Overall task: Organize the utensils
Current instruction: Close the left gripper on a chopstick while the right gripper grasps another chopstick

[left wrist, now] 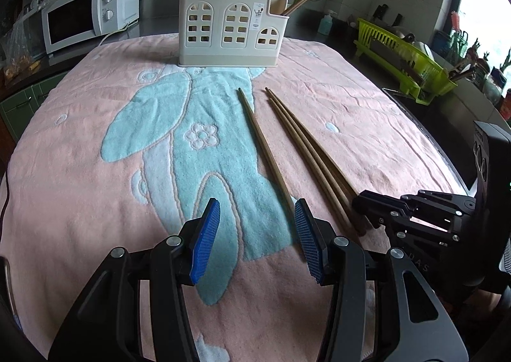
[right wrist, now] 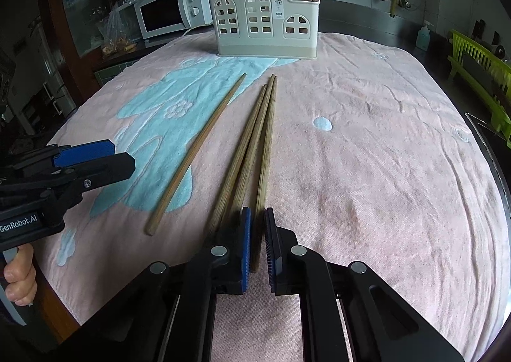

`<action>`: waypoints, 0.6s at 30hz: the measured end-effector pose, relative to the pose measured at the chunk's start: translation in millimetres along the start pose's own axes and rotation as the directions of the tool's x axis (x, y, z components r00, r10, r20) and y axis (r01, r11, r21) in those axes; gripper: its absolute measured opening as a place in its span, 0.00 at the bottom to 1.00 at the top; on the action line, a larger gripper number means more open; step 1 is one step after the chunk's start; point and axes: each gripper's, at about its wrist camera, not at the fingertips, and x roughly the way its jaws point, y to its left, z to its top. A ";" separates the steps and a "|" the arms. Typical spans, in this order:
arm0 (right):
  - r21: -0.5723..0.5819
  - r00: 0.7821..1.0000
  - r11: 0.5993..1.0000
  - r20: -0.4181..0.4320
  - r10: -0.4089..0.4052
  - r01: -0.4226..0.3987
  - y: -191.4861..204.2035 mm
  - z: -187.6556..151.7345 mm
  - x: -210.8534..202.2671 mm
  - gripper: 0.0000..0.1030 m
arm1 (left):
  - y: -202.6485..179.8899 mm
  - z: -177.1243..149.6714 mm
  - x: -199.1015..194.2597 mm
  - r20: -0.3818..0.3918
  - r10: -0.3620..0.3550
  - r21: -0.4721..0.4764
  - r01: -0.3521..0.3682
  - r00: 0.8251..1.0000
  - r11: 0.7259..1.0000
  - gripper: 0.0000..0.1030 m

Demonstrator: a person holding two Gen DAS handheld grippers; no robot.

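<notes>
Since the chopsticks (right wrist: 255, 151) are light, stiff and thin, the right gripper (right wrist: 258, 244) looks clamped on one's thick end; left gripper (left wrist: 257, 234) hangs half-open, empty.

A pink towel (left wrist: 351, 113) carries a pale blue figure with a white flower outline. Brown chopsticks (right wrist: 252, 151) lie on it. The cream holder (left wrist: 228, 31) has window-shaped cutouts. Upper left, a white microwave (left wrist: 89, 14); right edge, a lime-green dish rack (left wrist: 405, 58).

Pink towel (right wrist: 367, 170) w/ four chopsticks (right wrist: 198, 151) & utensil holder (right wrist: 265, 23)
</notes>
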 end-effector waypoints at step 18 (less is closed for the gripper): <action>0.021 1.000 1.000 -0.001 -0.014 0.014 -16.6 -6.8 -4.9 0.07 | -25.1 -0.2 36.7 -0.055 0.002 0.004 -0.002 0.999 1.000 0.23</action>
